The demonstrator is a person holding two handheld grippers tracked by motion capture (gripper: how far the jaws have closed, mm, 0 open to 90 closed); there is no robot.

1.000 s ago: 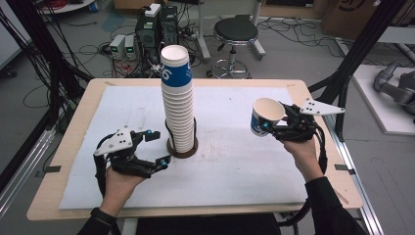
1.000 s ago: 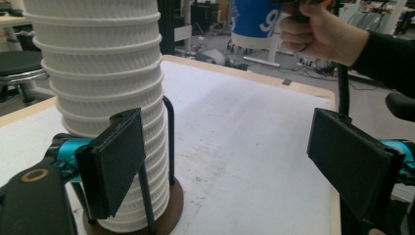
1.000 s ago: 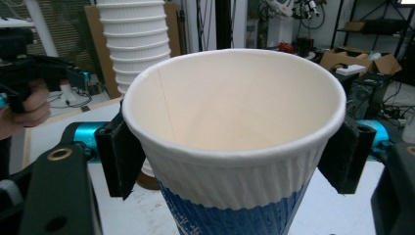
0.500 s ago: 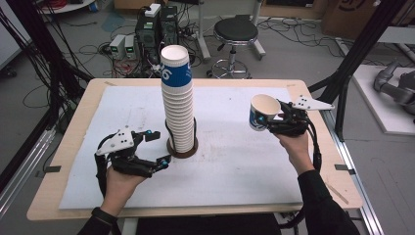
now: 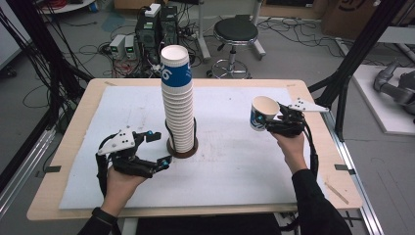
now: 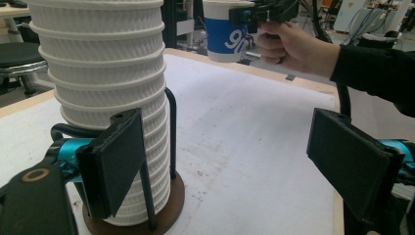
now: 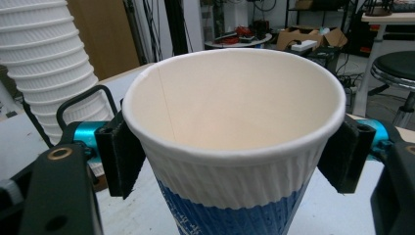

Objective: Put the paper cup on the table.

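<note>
We hold one cup (image 5: 259,114) upright in the right gripper (image 5: 272,119), clamped under its rim. The left gripper (image 5: 157,147) (jaws apart, empty) waits beside the stack (image 5: 179,103). We should lower the cup level and gently.

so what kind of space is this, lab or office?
Most likely a robotics or data-collection lab: computer towers and loose cables on the floor, a black metal rig frame, a round stool, and a wooden table with a white mat.
</note>
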